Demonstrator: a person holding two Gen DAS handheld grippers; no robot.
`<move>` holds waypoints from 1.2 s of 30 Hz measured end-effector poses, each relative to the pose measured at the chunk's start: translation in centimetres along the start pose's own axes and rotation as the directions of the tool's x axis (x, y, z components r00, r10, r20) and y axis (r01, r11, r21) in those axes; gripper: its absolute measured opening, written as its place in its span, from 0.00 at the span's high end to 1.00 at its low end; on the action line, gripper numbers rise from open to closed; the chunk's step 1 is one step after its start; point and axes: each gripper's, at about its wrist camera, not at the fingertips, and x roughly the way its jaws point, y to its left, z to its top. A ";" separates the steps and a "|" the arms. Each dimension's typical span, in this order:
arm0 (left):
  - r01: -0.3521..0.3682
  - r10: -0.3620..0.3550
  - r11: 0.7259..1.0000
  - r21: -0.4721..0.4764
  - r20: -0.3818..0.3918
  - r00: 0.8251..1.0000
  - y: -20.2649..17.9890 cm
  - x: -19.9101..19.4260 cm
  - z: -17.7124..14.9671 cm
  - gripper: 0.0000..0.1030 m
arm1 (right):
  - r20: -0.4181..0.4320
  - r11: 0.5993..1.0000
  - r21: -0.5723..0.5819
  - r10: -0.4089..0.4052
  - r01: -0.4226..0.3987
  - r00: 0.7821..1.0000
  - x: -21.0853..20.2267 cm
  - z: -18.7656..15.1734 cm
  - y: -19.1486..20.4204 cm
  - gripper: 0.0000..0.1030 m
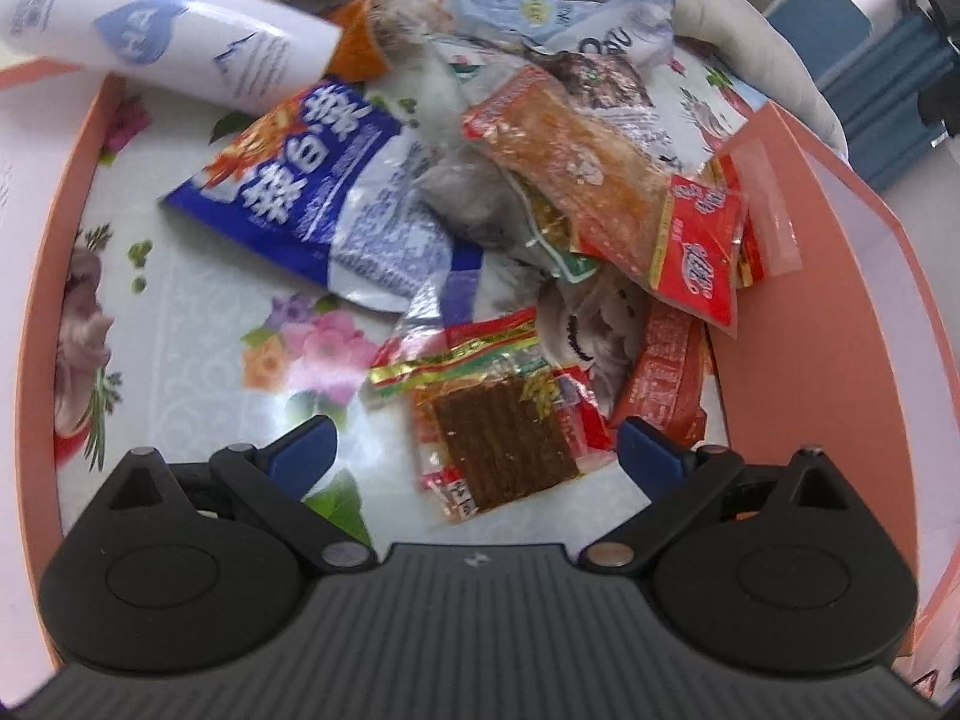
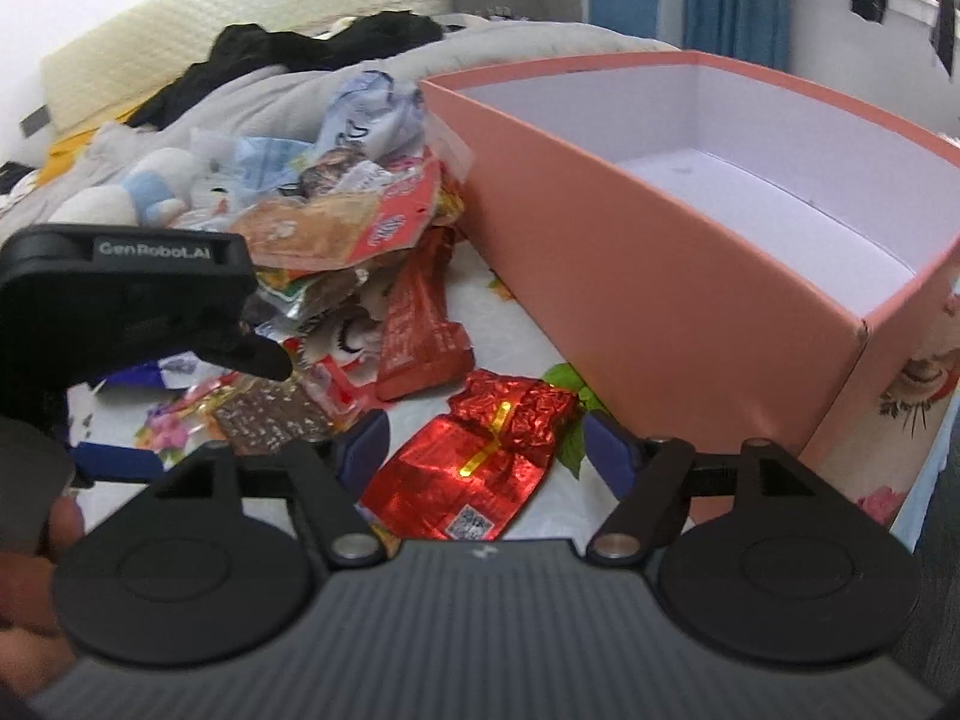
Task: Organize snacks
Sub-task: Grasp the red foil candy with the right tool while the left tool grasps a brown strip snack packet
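- Two views, the left wrist first.
- Left gripper (image 1: 474,450) open, blue pads (image 1: 303,450) wide apart, nothing pressed between; aimed steeply down over the flat clear packet of brown spicy strips (image 1: 501,450), probably the next pick.
- Snack pile heaped on a glossy flowered cloth (image 1: 198,324), between two pink walls (image 1: 840,312): crinkled blue and white bag (image 1: 318,192), long clear pack of orange strips (image 1: 576,156), small red sachet (image 1: 699,246), red bar wrapper (image 1: 666,372) leaning at the right wall.
- White cylinder bottle (image 1: 162,42) lying on its side at the far edge, smooth and rigid, unlike the soft foils.
- Then the right wrist view.
- Right gripper (image 2: 483,450) open too, jaws apart on both sides of the red foil packet (image 2: 480,462), not touching it as far as visible; wrinkled shiny foil with a yellow strip, likely slippery and easy to crush.
- Pink cardboard box (image 2: 630,276) just beside, white inside, empty; presumably the place for the snacks, so the task barely begun.
- Other gripper's black body (image 2: 126,300) low at the left, over the pile.
- White and blue plush toy (image 2: 150,192) and a grey blanket (image 2: 336,78) behind.
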 end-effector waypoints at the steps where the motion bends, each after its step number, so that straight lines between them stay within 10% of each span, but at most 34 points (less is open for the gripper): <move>1: -0.007 0.007 1.000 0.011 0.001 1.000 -0.2 0.1 0.2 0.02 | -0.015 1.000 0.031 0.006 -0.005 1.000 0.2 0.3 -0.3 0.29; 21: -0.072 0.072 0.997 0.004 0.001 0.997 -1.7 2.3 0.8 0.04 | -0.069 0.995 -0.009 -0.104 0.104 0.992 3.7 0.6 1.0 0.39; 36: -0.236 0.228 0.967 0.100 0.084 0.970 -3.3 2.2 -0.8 0.30 | -0.077 0.998 -0.045 0.041 -0.045 0.996 1.5 0.5 -0.5 0.46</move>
